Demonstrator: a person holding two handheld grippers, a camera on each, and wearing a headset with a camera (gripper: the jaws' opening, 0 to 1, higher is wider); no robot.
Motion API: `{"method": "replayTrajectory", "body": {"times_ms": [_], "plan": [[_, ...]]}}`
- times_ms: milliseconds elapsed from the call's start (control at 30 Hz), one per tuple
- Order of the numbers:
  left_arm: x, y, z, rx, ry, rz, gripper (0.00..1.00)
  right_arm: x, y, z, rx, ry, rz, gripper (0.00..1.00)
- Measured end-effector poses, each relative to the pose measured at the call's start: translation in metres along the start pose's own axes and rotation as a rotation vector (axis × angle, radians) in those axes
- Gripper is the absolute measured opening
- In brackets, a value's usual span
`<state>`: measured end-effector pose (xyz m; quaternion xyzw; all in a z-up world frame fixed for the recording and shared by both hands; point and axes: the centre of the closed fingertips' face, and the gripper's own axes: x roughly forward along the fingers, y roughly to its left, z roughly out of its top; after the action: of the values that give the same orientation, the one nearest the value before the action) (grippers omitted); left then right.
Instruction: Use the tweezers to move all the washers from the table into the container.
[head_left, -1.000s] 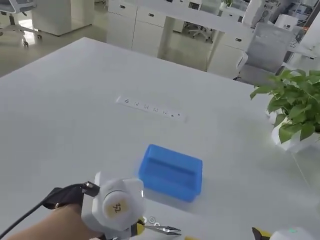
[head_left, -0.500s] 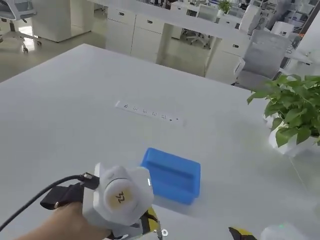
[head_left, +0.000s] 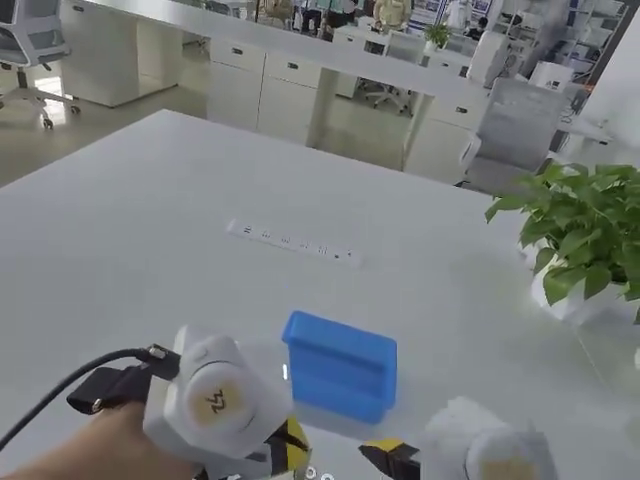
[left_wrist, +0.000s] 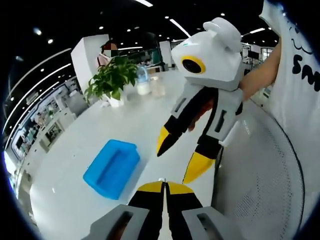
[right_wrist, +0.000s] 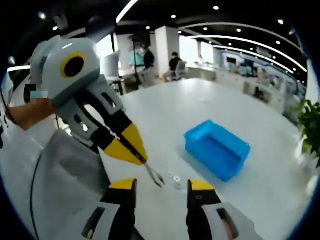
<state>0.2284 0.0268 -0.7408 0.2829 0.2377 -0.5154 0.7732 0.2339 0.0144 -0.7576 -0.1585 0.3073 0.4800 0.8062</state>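
Metal tweezers (right_wrist: 153, 174) – clamped in the left gripper (right_wrist: 137, 154) – point tip-first toward washers (right_wrist: 174, 179).

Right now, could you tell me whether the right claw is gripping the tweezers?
No, the right claw stands open with nothing between its jaws, while the tweezers stick out of the shut left claw.

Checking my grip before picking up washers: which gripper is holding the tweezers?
The left gripper: its jaws are shut on the tweezers, while the right gripper has its jaws spread open and empty.
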Motion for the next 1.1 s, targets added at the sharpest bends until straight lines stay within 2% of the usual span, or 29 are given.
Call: {"method": "replayTrajectory", "body": {"times_ms": [133,233,300,400,467,533,600,667,767,967,1100], "plan": [[-0.002,0.0,-0.002,0.036,0.012,-0.024,0.0,0.01,0.01,0.005,-0.057,0.043,0.101,0.26],[-0.002,0.0,-0.005,0.064,0.032,-0.039,0.0,0.021,0.011,-0.005,-0.117,0.108,0.125,0.24],[-0.002,0.0,-0.005,0.075,0.037,-0.044,0.0,0.029,0.013,-0.009,-0.116,0.121,0.136,0.23],[-0.001,-0.006,-0.005,0.09,0.033,-0.077,0.0,0.036,0.02,-0.01,-0.108,0.128,0.167,0.25],[-0.001,-0.009,-0.005,0.095,0.023,-0.093,0.0,0.04,0.024,-0.01,-0.144,0.14,0.173,0.23],[-0.002,-0.01,-0.009,0.104,0.041,-0.1,0.0,0.042,0.025,-0.01,-0.178,0.148,0.173,0.2],[-0.003,-0.012,-0.015,0.129,0.075,-0.11,0.0,0.042,0.028,-0.009,-0.184,0.149,0.18,0.15],[-0.003,-0.015,-0.014,0.127,0.067,-0.121,0.0,0.042,0.032,-0.011,-0.184,0.161,0.207,0.15],[-0.004,-0.017,-0.014,0.13,0.062,-0.126,0.0,0.044,0.036,-0.012,-0.211,0.173,0.215,0.14],[-0.005,-0.022,-0.016,0.155,0.076,-0.15,0.0,0.05,0.041,-0.017,-0.251,0.199,0.225,0.08],[-0.007,-0.023,-0.016,0.176,0.099,-0.154,0.0,0.053,0.044,-0.019,-0.249,0.192,0.228,0.06]]}}
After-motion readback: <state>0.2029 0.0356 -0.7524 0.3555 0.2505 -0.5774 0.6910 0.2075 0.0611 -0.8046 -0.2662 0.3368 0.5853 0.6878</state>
